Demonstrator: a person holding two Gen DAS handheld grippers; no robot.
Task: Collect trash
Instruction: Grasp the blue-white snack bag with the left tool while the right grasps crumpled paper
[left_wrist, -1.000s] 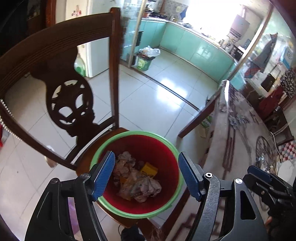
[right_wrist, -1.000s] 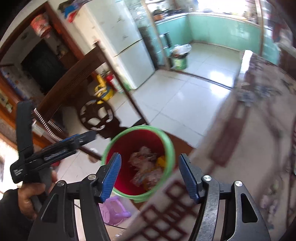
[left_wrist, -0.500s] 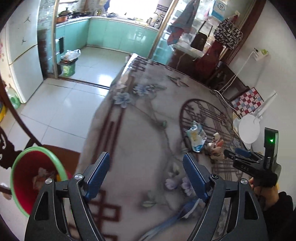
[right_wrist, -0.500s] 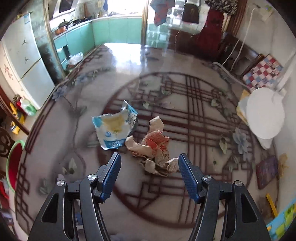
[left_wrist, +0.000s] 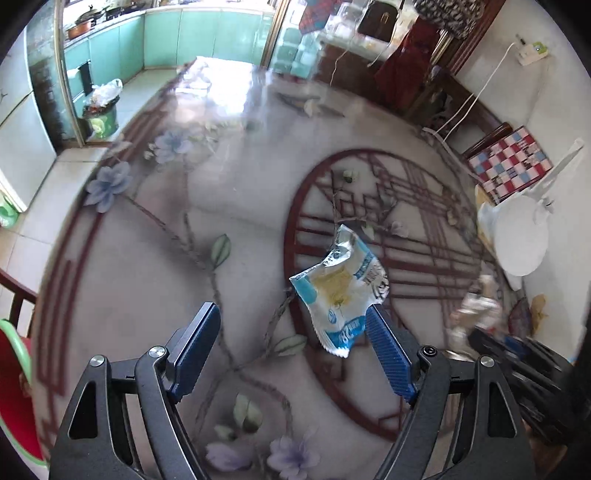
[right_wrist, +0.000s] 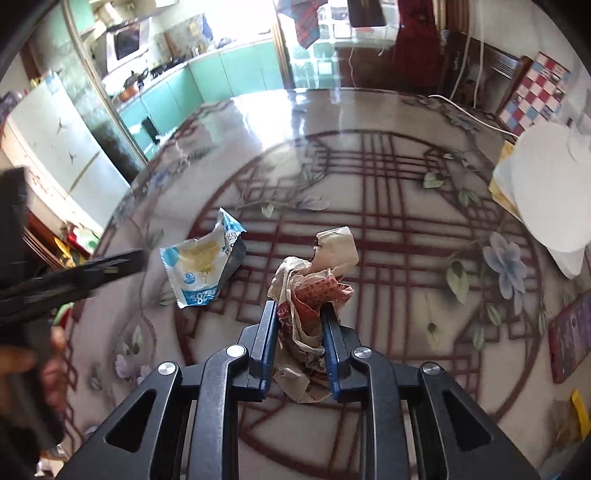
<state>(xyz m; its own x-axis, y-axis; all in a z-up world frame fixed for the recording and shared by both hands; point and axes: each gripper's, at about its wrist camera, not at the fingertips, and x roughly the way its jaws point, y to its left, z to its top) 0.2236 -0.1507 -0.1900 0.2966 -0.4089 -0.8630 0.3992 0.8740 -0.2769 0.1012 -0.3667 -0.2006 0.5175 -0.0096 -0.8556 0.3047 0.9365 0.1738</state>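
The right gripper (right_wrist: 300, 325) pinches a crumpled paper wad (right_wrist: 314, 291) on the table (right_wrist: 388, 177), its length running away from the camera. The left gripper (left_wrist: 291, 332) gapes wide and empty, the blue-white wrapper (left_wrist: 341, 291) lying just ahead, long axis toward its right finger.

— Where did the trash lie?

— On the table (right_wrist: 388, 177), the wrapper (right_wrist: 201, 267) sat left of the crumpled paper (right_wrist: 314, 280), slightly apart.

— And the grippers?

— The right gripper (right_wrist: 299, 332) was around the paper at the near side; the left gripper (left_wrist: 291, 350) stood near the wrapper's near edge. The bin (left_wrist: 14, 387) lay off the table's left edge.
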